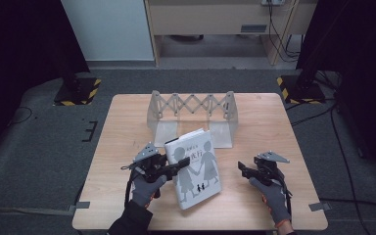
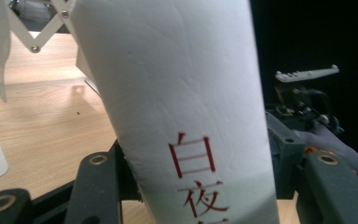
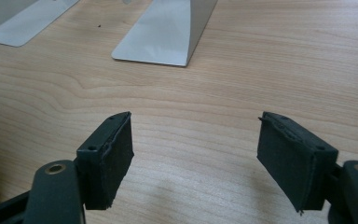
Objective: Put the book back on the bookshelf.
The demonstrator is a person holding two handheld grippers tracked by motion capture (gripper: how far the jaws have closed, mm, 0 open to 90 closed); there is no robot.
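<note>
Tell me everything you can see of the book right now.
The book is a thick white hardback with grey silhouette figures on its cover and red characters on its spine. It is closed, tilted up off the wooden table, just in front of the folding book rack. The left gripper clamps its spine edge.

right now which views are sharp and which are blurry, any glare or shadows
High view: evenly lit table, dark surroundings, slightly soft. Left gripper view: the book sits so close its white spine is soft and bright, red characters still readable, right side black. Right gripper view: wood grain sharp, a faint shadow under the open right hand-held gripper, mild sheen on the bookend base.
</note>
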